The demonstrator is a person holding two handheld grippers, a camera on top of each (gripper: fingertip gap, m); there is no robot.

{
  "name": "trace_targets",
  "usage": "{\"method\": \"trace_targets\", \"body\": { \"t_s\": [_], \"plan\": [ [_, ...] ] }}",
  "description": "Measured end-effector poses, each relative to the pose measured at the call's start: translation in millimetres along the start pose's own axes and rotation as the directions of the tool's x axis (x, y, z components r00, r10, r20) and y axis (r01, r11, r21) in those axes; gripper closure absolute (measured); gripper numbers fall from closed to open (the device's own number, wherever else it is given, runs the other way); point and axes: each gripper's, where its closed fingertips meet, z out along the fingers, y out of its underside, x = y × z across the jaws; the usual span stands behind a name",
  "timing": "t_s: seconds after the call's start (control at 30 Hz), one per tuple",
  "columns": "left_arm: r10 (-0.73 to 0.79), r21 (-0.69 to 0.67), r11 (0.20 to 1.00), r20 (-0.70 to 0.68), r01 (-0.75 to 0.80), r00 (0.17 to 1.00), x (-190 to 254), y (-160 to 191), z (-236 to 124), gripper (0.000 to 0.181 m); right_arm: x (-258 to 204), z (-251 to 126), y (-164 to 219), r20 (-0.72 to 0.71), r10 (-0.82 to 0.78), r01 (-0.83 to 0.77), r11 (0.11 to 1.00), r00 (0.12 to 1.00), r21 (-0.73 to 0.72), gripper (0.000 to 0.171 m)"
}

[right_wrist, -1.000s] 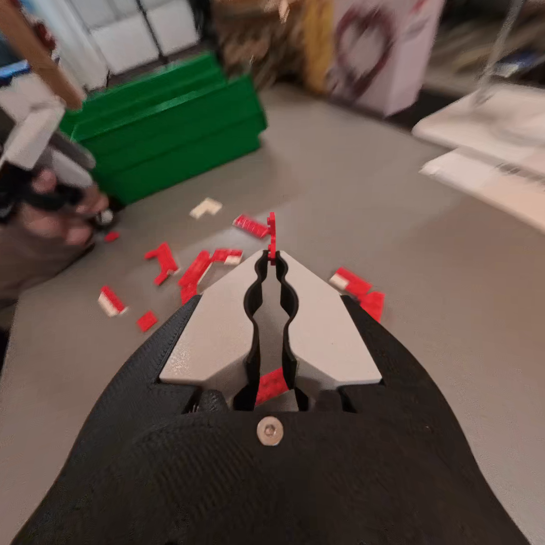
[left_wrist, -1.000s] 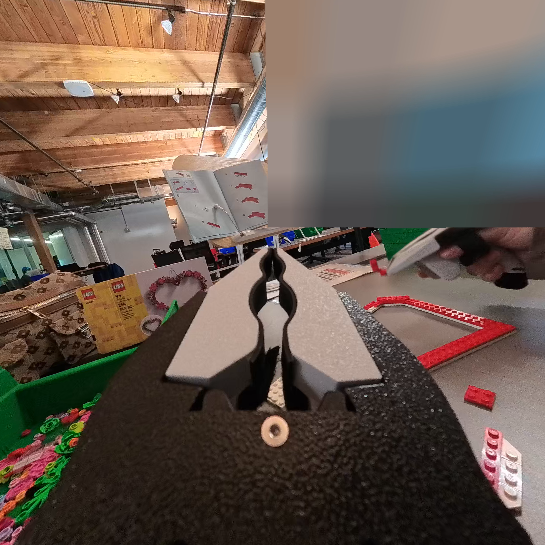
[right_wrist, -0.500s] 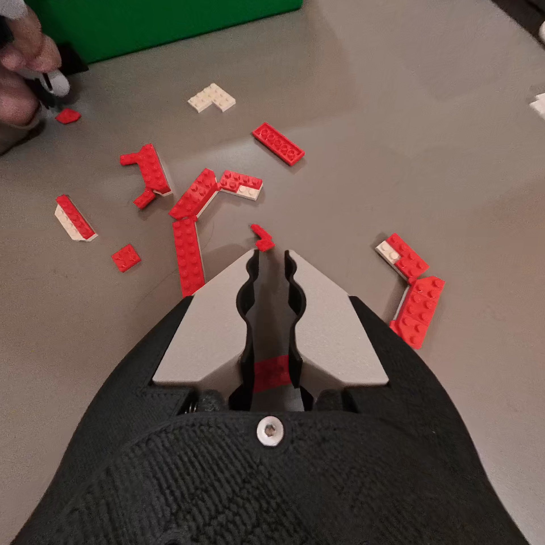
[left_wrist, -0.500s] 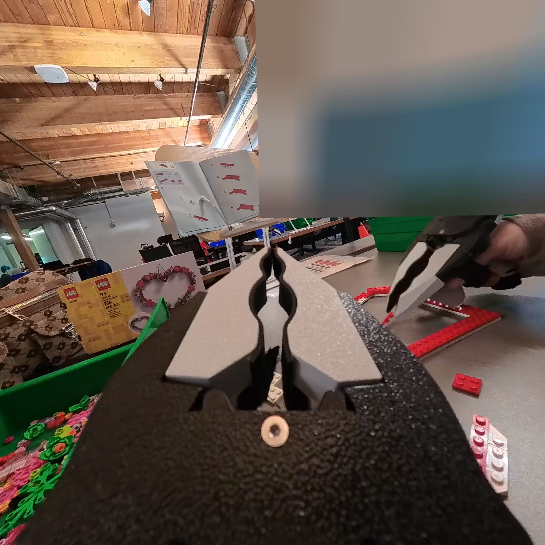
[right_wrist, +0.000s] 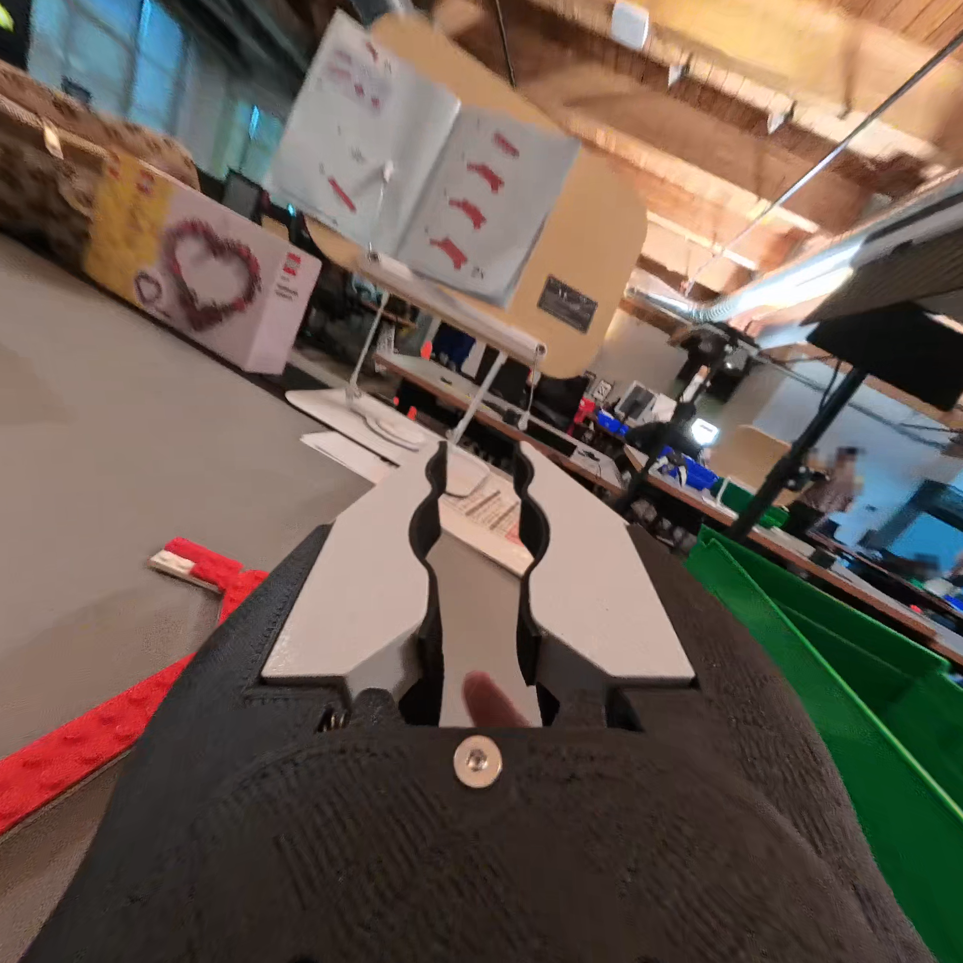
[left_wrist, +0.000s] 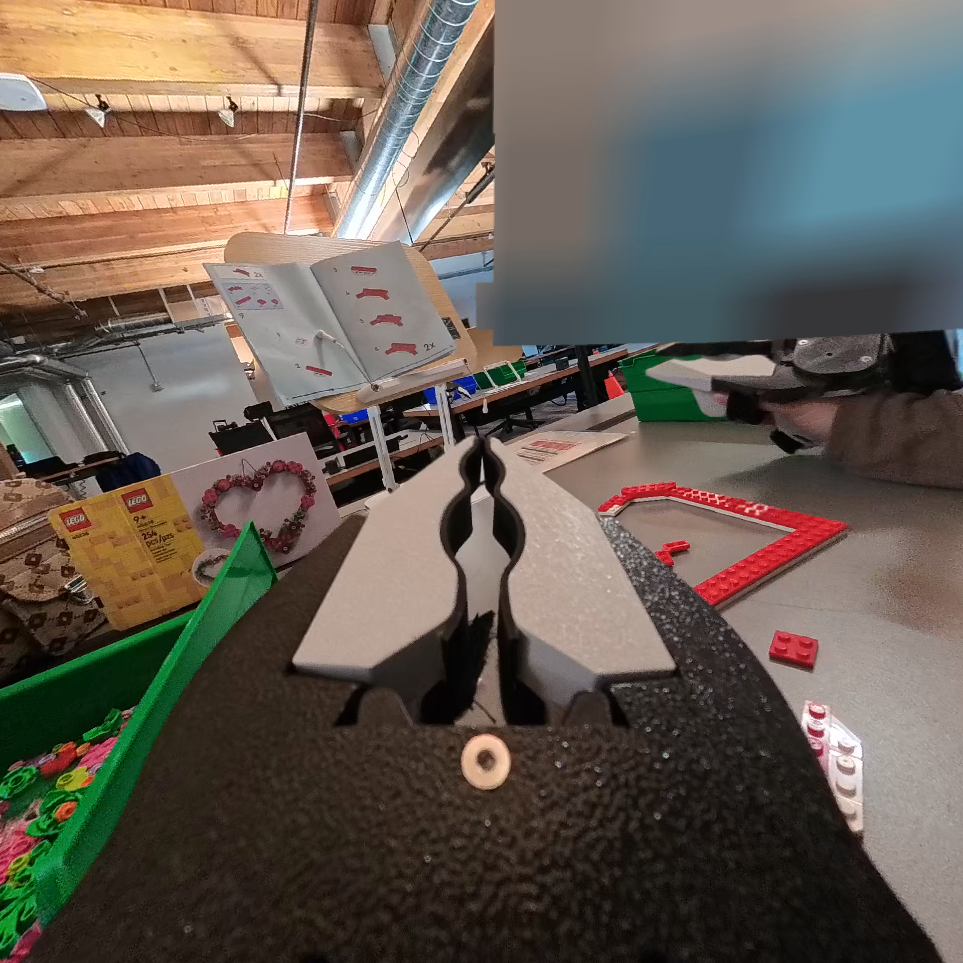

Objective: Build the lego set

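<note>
The right gripper (right_wrist: pixel 479 458) now points up and stands empty, jaws apart. Its small red piece (left_wrist: pixel 672 548) lies inside the red frame (left_wrist: pixel 771 552).

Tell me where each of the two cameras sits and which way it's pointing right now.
Left wrist view: sits on the left gripper, jaws shut, aimed level across the table past the red frame; the right gripper and a hand show far right.
Right wrist view: sits on the right gripper, jaws open, tilted upward toward the ceiling.
Shared: instruction booklet, set box.
</note>
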Motion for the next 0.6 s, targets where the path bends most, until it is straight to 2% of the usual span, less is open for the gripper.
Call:
{"method": "trace_targets", "body": {
  "t_s": [0.03, 0.33, 0.6],
  "plan": [
    [0.001, -0.002, 1.0, -0.004, -0.001, 1.0, 0.7, 0.4, 0.2, 0.181, -1.1, 1.7, 2.4, -0.005, -0.012, 0.012, 1.0, 1.0, -0.019, 0.144],
    [0.009, -0.002, 1.0, -0.016, -0.009, 1.0, 3.2, 0.9, 1.0, 0.181, -23.9, 0.7, -7.7, 0.068, -0.145, 0.143, 0.989, 0.987, 0.033, 0.141],
    [0.017, -0.009, 1.0, -0.031, -0.018, 0.999, 6.6, 1.8, 1.9, 0.181, -20.6, 0.7, -4.7, 0.062, -0.123, 0.122, 0.992, 0.99, 0.02, 0.145]
  ]
}}
